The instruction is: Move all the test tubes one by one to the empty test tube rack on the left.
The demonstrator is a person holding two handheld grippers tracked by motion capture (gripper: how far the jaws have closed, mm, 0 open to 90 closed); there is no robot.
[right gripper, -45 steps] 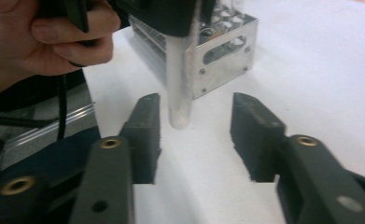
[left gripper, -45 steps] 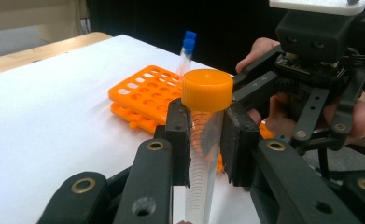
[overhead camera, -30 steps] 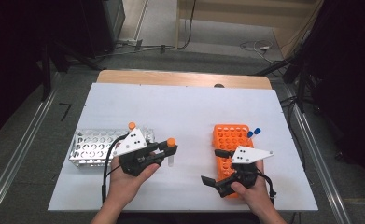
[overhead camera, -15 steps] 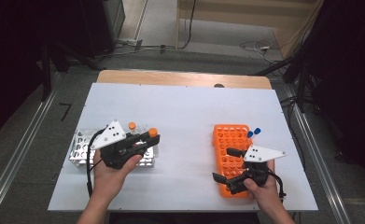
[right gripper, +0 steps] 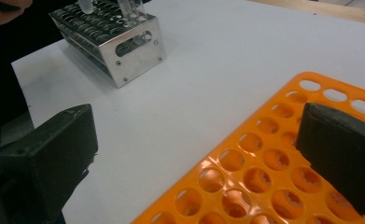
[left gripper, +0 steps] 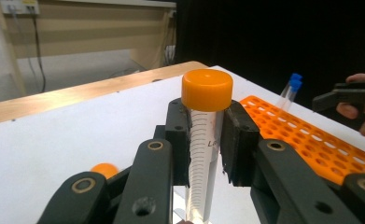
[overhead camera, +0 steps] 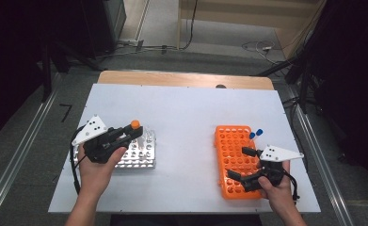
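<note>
High view: left jaws clamp an orange-capped tube over the metal rack

High view, from the left edge inward: the left gripper (overhead camera: 113,141) sits in the person's left hand (overhead camera: 96,170) above the white table (overhead camera: 186,117). Its jaws are drawn in tight on a clear tube with an orange cap (overhead camera: 135,124), and the cap pokes out just past the jaw tips. Beneath and just beside the gripper stands the metal rack (overhead camera: 141,155), a shiny perforated block near the table's left edge.

Left gripper view gives the grip close up: the two black pads (left gripper: 234,140) press on either side of the graduated tube (left gripper: 203,154) right under its orange cap (left gripper: 207,89), and the tube stands upright between them. A second orange cap (left gripper: 103,170) shows blurred low down to the left of the jaws.

Moving right across the bare middle of the table, the orange rack (overhead camera: 236,157) lies flat, well apart from the metal one. Two blue-capped tubes (overhead camera: 255,133) lean out of its far right corner. The right gripper (overhead camera: 247,165) hovers over the rack's near right part, carried by the right hand (overhead camera: 278,193).

Right gripper view shows its jaws spread wide with nothing between them: one black pad (right gripper: 61,154) stands over the white table, the other (right gripper: 343,154) over the orange rack's holes (right gripper: 264,177). The metal rack (right gripper: 119,39) is seen beyond, with clear tubes standing in it.
</note>
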